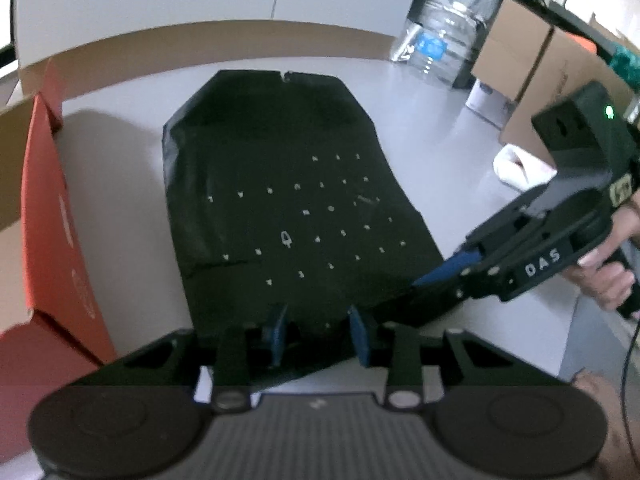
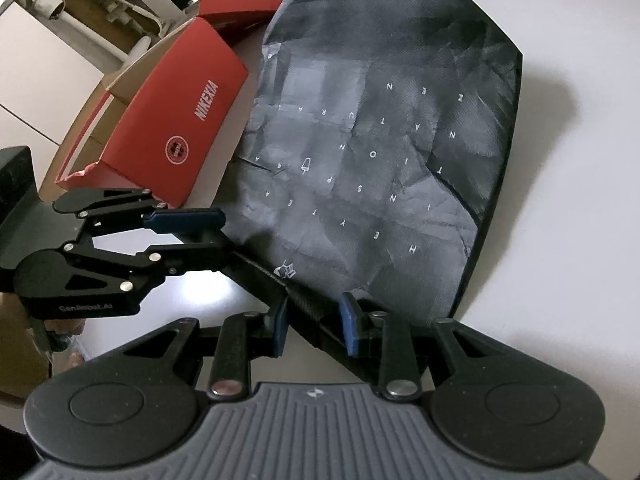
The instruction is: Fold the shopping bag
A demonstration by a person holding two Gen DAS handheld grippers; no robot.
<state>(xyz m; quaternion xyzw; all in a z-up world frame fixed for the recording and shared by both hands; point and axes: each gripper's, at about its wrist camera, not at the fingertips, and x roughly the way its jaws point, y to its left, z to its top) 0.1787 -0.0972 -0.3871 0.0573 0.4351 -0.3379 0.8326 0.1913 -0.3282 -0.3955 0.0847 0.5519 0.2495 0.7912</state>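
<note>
A black paper shopping bag [image 1: 280,184] with small white letters lies flat on the white table [image 1: 452,128]; it also shows in the right wrist view [image 2: 380,152]. My left gripper [image 1: 318,332] is open, its blue pads either side of the bag's near edge. My right gripper [image 2: 314,326] is open around the bag's near edge and its black rope handle [image 2: 296,292]. The right gripper also shows in the left wrist view [image 1: 444,272] at the bag's near right corner. The left gripper shows in the right wrist view [image 2: 200,232] at the bag's left edge.
A red shoebox [image 2: 176,120] stands open just left of the bag, also in the left wrist view [image 1: 52,216]. Wrapped water bottles [image 1: 444,40], cardboard boxes [image 1: 520,52] and a white cloth [image 1: 520,168] lie at the right.
</note>
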